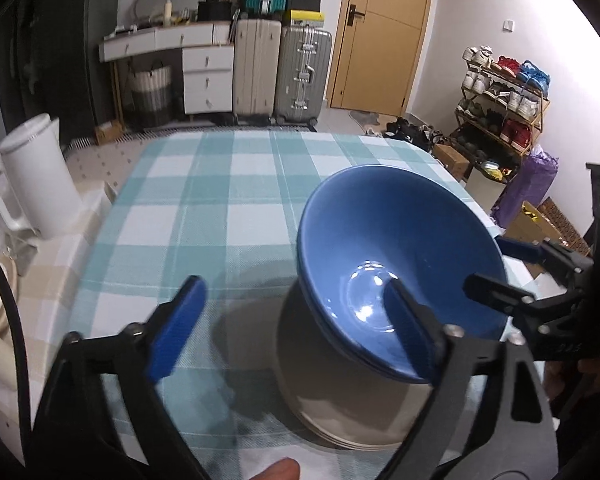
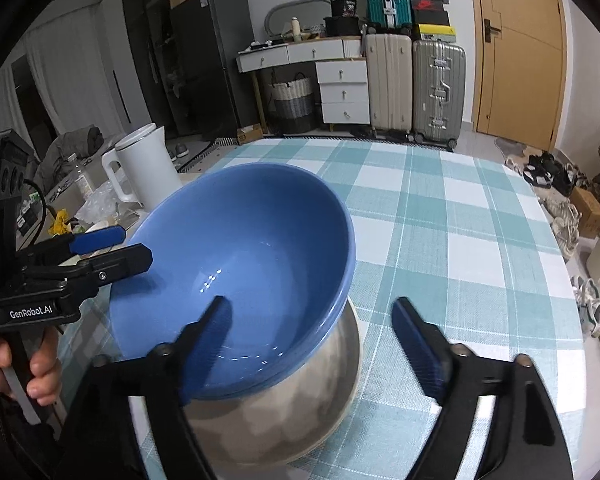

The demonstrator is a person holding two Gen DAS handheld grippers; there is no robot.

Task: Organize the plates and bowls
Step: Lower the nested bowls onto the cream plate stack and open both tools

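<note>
Two nested blue bowls (image 1: 400, 240) sit on a stack of white plates (image 1: 340, 412) on the checked tablecloth; they also show in the right wrist view (image 2: 236, 256), above the plates (image 2: 292, 420). My left gripper (image 1: 300, 328) is open, its right finger over the bowl's near rim, its left finger over the cloth. My right gripper (image 2: 312, 344) is open, its left finger inside the bowl's near rim, its right finger beside the plates. Each gripper shows in the other's view at the bowl's side.
A white kettle (image 1: 36, 176) stands at the table's left edge, also in the right wrist view (image 2: 144, 164). Clutter lies beside it. The teal checked table (image 1: 220, 184) stretches ahead. Suitcases, drawers, a door and a shoe rack stand beyond.
</note>
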